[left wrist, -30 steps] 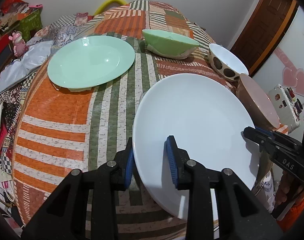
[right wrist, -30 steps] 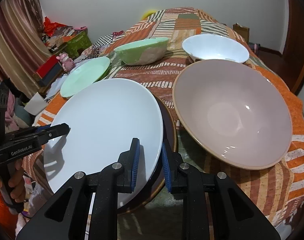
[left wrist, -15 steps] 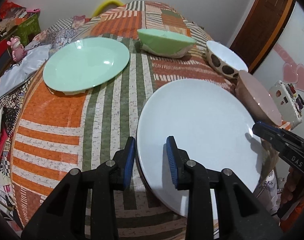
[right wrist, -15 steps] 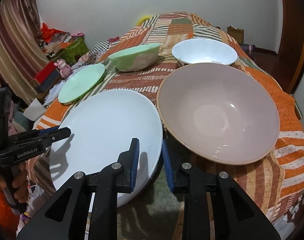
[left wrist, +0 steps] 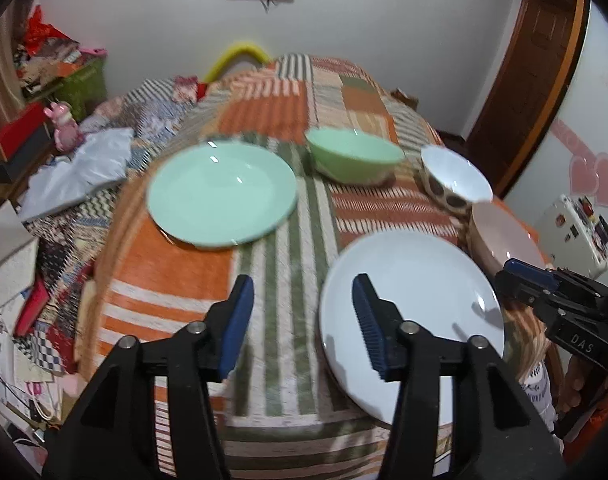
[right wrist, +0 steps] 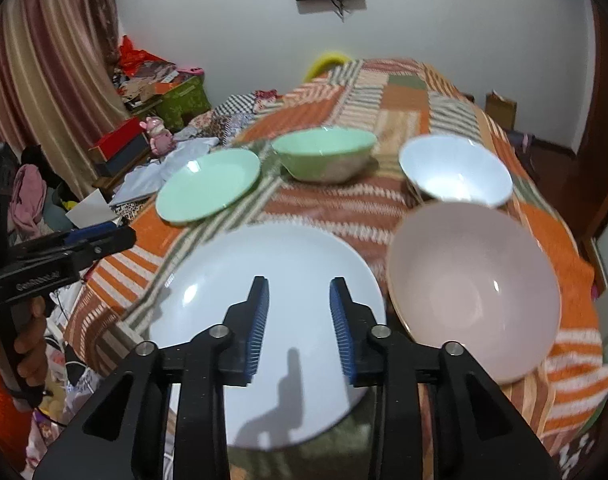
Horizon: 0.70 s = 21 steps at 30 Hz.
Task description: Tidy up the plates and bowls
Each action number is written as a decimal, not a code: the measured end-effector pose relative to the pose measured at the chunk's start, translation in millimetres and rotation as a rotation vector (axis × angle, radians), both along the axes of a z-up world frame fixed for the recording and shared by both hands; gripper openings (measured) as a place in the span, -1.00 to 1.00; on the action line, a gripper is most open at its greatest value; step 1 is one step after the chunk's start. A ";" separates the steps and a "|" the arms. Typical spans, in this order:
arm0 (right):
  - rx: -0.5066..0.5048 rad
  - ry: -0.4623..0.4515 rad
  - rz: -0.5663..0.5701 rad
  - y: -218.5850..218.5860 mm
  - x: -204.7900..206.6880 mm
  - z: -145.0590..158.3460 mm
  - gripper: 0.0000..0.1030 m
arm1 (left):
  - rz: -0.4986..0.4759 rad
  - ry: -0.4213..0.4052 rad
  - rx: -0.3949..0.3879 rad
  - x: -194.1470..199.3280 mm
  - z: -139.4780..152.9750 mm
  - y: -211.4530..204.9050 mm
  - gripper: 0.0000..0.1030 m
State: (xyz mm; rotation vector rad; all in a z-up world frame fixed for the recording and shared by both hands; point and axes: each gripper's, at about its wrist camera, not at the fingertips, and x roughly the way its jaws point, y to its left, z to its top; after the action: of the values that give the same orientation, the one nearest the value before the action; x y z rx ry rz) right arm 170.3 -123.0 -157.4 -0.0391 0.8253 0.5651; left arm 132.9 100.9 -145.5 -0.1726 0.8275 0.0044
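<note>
Both grippers hung over the near edge of the table with jaws opening and nothing between them: the left gripper [left wrist: 302, 322] above the striped tablecloth [left wrist: 288, 264], the right gripper [right wrist: 300, 320] above the white plate [right wrist: 264, 320]. The plate lay flat, a pink bowl [right wrist: 471, 292] just beside it. Farther back sat a green plate [right wrist: 208, 186], a green bowl [right wrist: 323, 154] and a white bowl [right wrist: 455, 172].

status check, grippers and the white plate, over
Left gripper and right gripper both opening, nothing between the jaws. White plate flat on the table beside the pink bowl. Nothing in the way.
</note>
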 end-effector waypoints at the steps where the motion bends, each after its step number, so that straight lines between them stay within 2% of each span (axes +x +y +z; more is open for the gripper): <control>1: 0.005 -0.009 0.010 4.4 2.7 3.9 -0.36 | 0.011 -0.010 0.005 -1.2 4.6 4.0 0.03; 3: 0.015 -0.021 0.023 10.1 5.5 8.4 -0.34 | 0.037 -0.029 0.017 -2.7 13.8 14.9 0.06; 5: 0.030 -0.022 0.035 16.8 10.9 12.7 -0.27 | 0.067 -0.048 0.028 -3.0 21.5 25.9 0.28; 7: 0.046 -0.017 0.036 22.7 17.4 15.9 -0.03 | 0.088 -0.069 0.041 -1.8 26.3 34.7 0.29; 8: 0.053 -0.016 0.035 25.1 21.0 17.1 0.01 | 0.099 -0.073 0.053 -1.0 28.7 40.0 0.29; 13: 0.054 0.016 0.051 42.3 38.9 17.9 0.02 | 0.133 -0.062 0.085 9.2 28.7 62.2 0.29; 18: -0.023 0.005 0.068 67.2 55.1 14.4 0.02 | 0.157 -0.040 0.109 24.4 20.7 83.8 0.29; 21: -0.061 0.031 0.095 84.1 67.0 8.0 0.02 | 0.167 -0.016 0.112 37.4 12.1 97.6 0.29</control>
State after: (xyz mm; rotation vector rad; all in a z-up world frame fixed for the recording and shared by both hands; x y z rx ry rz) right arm 237.3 -38.9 -149.4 -0.1260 0.8741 0.6316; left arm 170.3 198.6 -133.4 -0.1352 0.7926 0.2059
